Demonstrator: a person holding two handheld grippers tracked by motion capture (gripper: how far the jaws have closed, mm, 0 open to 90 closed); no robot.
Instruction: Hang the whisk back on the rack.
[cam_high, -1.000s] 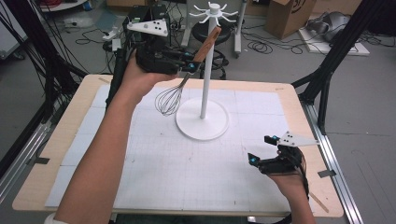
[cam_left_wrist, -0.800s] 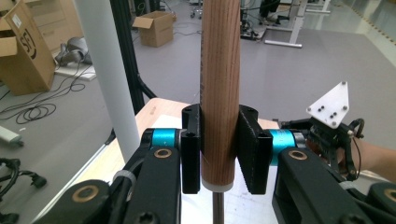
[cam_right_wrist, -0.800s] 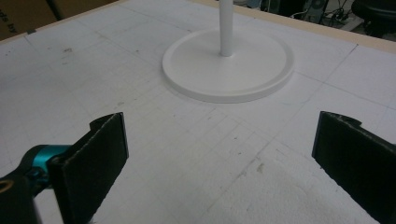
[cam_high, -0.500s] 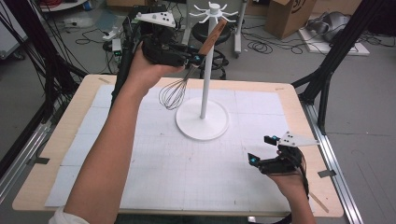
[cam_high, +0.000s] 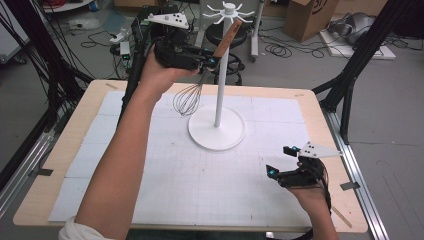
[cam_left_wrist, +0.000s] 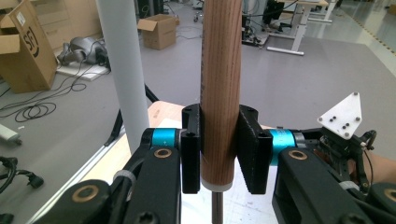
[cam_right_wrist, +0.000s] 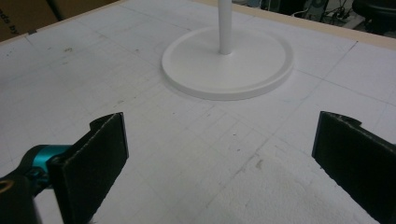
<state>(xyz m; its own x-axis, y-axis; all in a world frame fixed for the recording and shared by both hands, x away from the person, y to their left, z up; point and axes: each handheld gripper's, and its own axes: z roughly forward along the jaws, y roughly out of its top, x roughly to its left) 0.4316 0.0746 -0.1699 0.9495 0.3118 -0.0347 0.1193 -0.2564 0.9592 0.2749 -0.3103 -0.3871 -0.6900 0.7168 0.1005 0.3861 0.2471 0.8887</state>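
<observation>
So that its wooden handle could be judged ready for hanging, the whisk (cam_high: 192, 95) was pinched by the left gripper (cam_high: 207, 61) beside the hook stand (cam_high: 218, 102); the right gripper (cam_high: 282, 160), jaws spread and empty, was rested on the table (cam_high: 75, 135).

In the left gripper view the whisk's wooden handle (cam_left_wrist: 221, 88) runs off the top edge, its wire loops cut off below. The white pole (cam_left_wrist: 123, 70) leaves the top too. From above, the left tool (cam_high: 207, 61) partly covers the whisk's handle; the right gripper view cuts the stand's pole (cam_right_wrist: 225, 25) short.
</observation>
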